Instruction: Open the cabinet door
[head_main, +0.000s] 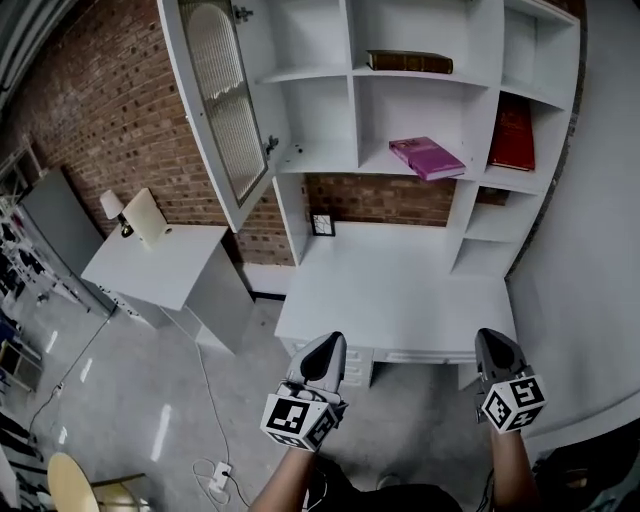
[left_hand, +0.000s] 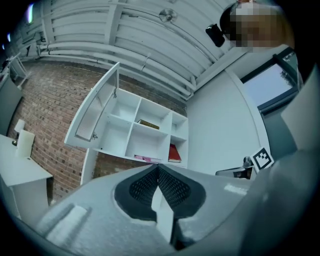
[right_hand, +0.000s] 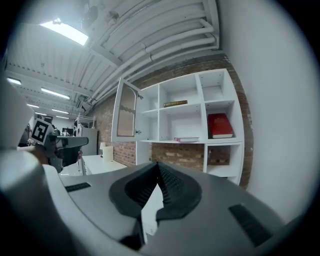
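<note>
In the head view the tall cabinet door (head_main: 225, 100) stands upright, swung open left of the white shelves (head_main: 420, 100), its top cut off; the left gripper view shows the left gripper (left_hand: 157, 167) squeezed together and empty, and the right gripper view shows the right gripper (right_hand: 157, 165) the same.

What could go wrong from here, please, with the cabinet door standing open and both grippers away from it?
1. The cabinet door juts out toward the side table; a passing arm could knock it.
2. The pink book overhangs its shelf edge, so a jolt might tip it off.
3. A cable trails across the floor, a possible trip.
</note>
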